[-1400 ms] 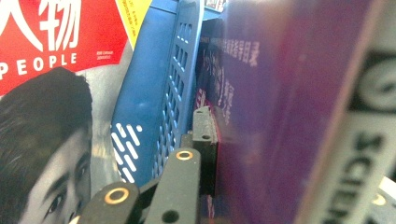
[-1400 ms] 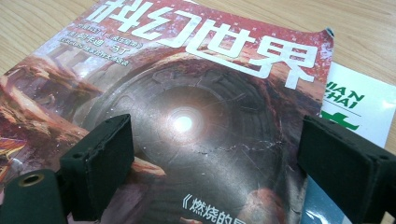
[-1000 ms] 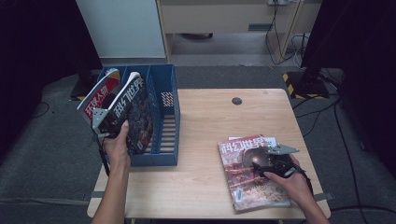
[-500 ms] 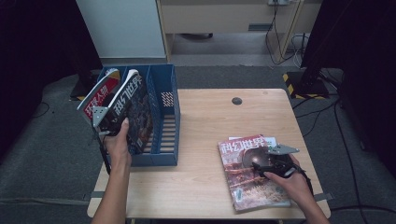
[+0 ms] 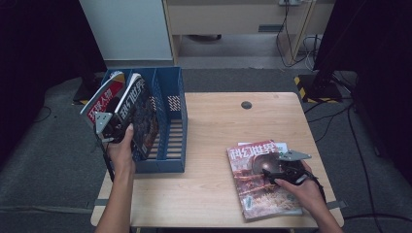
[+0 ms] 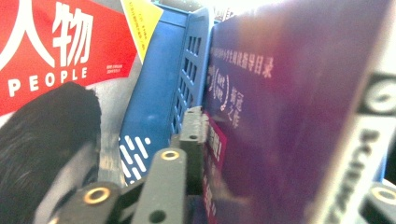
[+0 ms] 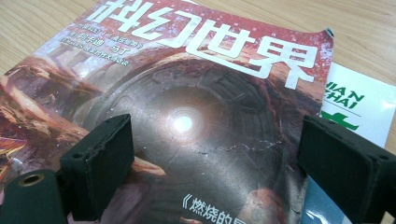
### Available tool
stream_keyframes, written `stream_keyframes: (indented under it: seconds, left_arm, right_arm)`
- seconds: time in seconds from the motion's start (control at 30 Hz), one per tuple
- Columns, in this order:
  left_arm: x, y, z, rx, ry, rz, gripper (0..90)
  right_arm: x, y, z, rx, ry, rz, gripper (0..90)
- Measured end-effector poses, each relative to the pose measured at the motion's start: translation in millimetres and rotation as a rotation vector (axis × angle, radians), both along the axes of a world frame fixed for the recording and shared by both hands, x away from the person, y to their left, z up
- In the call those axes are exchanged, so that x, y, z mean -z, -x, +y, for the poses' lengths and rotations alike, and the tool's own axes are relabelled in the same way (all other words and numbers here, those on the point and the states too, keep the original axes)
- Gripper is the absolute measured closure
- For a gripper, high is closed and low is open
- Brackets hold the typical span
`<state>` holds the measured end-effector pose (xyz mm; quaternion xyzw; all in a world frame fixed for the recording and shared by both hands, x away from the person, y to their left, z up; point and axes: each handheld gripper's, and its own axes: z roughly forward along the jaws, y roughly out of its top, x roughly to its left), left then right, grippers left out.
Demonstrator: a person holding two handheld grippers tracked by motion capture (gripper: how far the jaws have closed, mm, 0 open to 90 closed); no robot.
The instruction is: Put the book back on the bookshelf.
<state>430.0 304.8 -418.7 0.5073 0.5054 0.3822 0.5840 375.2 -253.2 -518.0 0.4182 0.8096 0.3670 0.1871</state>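
While the left tool [image 5: 116, 127] clamps a dark magazine [image 5: 141, 116] at the blue file rack [image 5: 170, 116], it stands tilted. Right tool [image 5: 272, 167], jaws apart, rests on the bench magazine [image 7: 187, 107].

A light wooden table [image 5: 214, 126] carries a small round black disc [image 5: 246, 105] near its far edge. A white sheet with green print [image 7: 359, 105] lies flat on the tabletop. Grey carpet [image 5: 58, 165] covers the floor. Behind the table stand a white panel [image 5: 124, 29] and a beige cabinet [image 5: 223, 17], with black cables [image 5: 296, 43] trailing near a black stand base with yellow-black striped tape [image 5: 318, 85].
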Motion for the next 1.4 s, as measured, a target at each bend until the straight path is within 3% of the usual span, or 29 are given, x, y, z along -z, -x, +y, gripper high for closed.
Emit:
stream_keyframes:
  seconds: [0.1,0.3,0.7,0.97,1.4]
  left_arm:
    - [0.7,4.3,0.2,-0.009,-0.017,0.009,63.7]
    - [5.3,14.4,4.4,-0.02,-0.001,0.02,53.0]
    - [14.2,46.6,-0.5,0.013,-0.032,0.055,38.7]
    - [22.1,66.8,-3.7,0.03,-0.019,0.067,36.8]
    - [26.2,87.0,-21.0,0.085,-0.061,0.098,33.4]
  right_arm:
    - [0.0,0.1,0.0,0.0,0.0,0.0,11.1]
    - [0.0,0.2,0.2,0.001,0.001,-0.001,11.1]
    - [-0.1,0.0,0.1,0.001,-0.001,0.003,11.1]
    - [-0.2,0.0,0.2,0.002,-0.001,0.004,11.1]
    - [-0.5,-0.1,0.1,-0.001,-0.002,0.007,10.7]
